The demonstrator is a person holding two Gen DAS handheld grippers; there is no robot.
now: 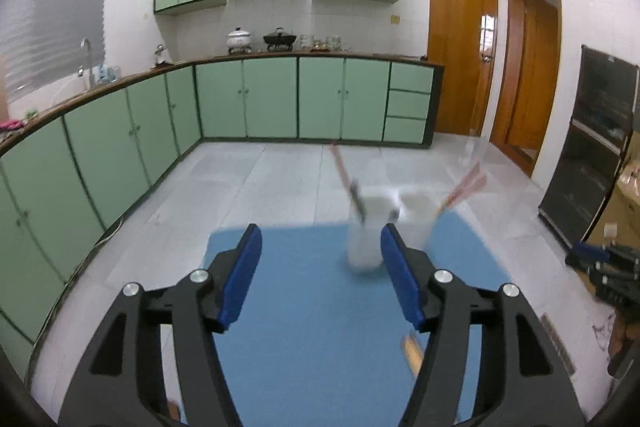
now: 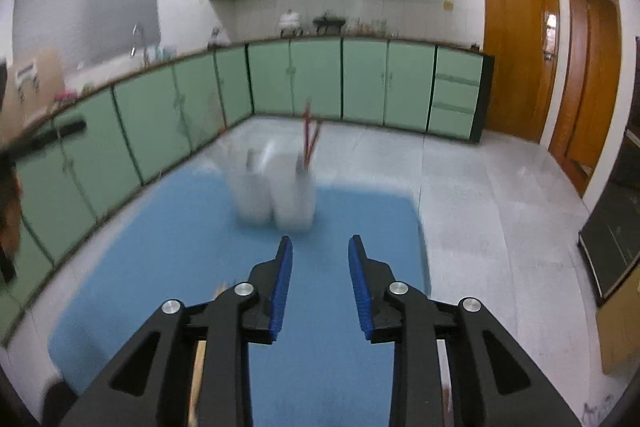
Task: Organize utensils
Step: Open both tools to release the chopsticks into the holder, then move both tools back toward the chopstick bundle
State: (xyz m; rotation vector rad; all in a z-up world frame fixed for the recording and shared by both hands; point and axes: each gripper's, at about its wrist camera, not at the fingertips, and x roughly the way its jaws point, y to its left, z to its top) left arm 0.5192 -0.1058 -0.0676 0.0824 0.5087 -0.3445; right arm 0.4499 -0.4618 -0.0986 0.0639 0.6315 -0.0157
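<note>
Two white utensil holders [image 1: 366,239] [image 1: 420,215] stand blurred at the far side of a blue mat [image 1: 312,307]. Thin red sticks [image 1: 340,163] [image 1: 464,187] lean out of them. My left gripper [image 1: 320,231] is open wide just short of the nearer holder, with nothing between its blue pads [image 1: 244,267]. A wooden-handled utensil [image 1: 412,351] lies on the mat under its right finger. In the right wrist view the same holders [image 2: 250,195] [image 2: 294,195] with red sticks [image 2: 308,135] stand ahead on the mat [image 2: 160,267]. My right gripper [image 2: 320,241] is partly open and empty, a short way from them. A pale wooden piece [image 2: 198,367] shows beneath its left finger.
Green base cabinets [image 1: 248,99] run along the back and left, with grey tiled floor [image 1: 280,179] around the mat. Wooden doors [image 1: 460,47] and a dark glass-fronted cabinet [image 1: 588,155] are at the right. Black gear [image 1: 604,267] lies right of the mat.
</note>
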